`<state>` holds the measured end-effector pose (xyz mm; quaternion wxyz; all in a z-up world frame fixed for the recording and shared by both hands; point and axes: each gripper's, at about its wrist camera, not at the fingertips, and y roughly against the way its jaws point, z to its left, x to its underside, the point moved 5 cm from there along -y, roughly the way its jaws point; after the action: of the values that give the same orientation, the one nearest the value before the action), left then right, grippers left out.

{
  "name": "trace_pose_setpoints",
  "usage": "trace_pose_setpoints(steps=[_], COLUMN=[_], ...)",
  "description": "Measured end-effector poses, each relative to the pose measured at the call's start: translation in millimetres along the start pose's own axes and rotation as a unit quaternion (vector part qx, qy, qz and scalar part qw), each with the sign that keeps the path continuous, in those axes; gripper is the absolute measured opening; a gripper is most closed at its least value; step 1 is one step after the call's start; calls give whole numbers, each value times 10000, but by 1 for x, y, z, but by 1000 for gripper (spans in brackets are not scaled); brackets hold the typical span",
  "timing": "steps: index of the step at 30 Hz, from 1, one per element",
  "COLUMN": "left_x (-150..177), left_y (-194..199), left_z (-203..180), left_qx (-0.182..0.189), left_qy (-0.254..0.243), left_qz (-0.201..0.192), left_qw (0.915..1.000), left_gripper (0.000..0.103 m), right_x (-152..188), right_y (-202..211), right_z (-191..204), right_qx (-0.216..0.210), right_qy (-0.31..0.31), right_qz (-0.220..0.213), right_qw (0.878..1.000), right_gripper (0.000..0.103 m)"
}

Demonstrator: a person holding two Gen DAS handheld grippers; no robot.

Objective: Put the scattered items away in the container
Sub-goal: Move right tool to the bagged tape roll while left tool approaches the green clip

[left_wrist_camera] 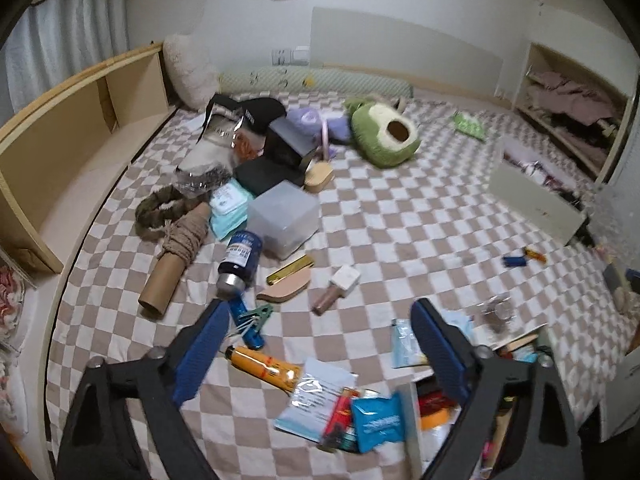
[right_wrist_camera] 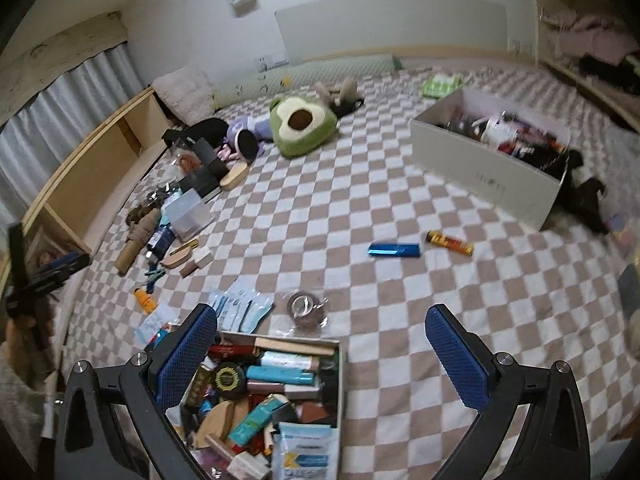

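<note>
My left gripper (left_wrist_camera: 320, 312) hangs open over the checked bedspread with nothing between its blue pads. Just below it lie an orange tube (left_wrist_camera: 264, 366), clear sachets (left_wrist_camera: 320, 396) and a blue packet (left_wrist_camera: 378, 420), beside the white wall of a small box (left_wrist_camera: 412, 412). My right gripper (right_wrist_camera: 320, 316) is open too, above that small open box (right_wrist_camera: 340, 360), which is packed with cosmetics and packets. Ahead of it on the spread sit a bagged tape roll (right_wrist_camera: 306, 308), pale blue sachets (right_wrist_camera: 240, 308), a blue lighter-like stick (right_wrist_camera: 394, 250) and an orange-black tube (right_wrist_camera: 450, 242).
A heap at the left holds a blue bottle (left_wrist_camera: 240, 258), a twine-wrapped cardboard tube (left_wrist_camera: 176, 264), a clear plastic cube (left_wrist_camera: 284, 220) and a nail polish bottle (left_wrist_camera: 338, 288). An avocado plush (right_wrist_camera: 302, 124) lies at the back. A larger filled white box (right_wrist_camera: 488, 176) stands at the right.
</note>
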<state>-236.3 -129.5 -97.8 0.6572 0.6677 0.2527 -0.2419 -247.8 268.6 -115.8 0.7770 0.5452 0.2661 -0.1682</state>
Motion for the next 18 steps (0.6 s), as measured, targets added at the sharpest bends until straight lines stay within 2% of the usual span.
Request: trace_pose_setpoints(steps=[4,6,9,13,15,18], left_x=[8,14,19,23,25,26], left_y=[-33,-48,-63,-80,-90,-103], left_z=[11,18,27,38,42,44], left_qx=[-238,-294,-387,-379,-395,-382], left_qy=[-235,-281,-325,-316,-401,-491], left_qz=[263,394,527,622,653,703], left_qw=[9991,9984,9973,9968,9963,9956], left_gripper=[84,77,75,75,69,68], right_x=[1,1,1,-3,-4,-4], right_y=[-10,-18,-27,-32,-36,-44], right_z=[3,3,3,1,-1,2], right_qx=[-56,-128,-198,-94,-37,11], right_qy=[-47,-143,-277,-395,-438,-399], right_qz=[158,266,397,375,400,481], right_qw=[9998,9995,9986,9985,9982,9980], right_gripper=[103,103,103,103,103,103])
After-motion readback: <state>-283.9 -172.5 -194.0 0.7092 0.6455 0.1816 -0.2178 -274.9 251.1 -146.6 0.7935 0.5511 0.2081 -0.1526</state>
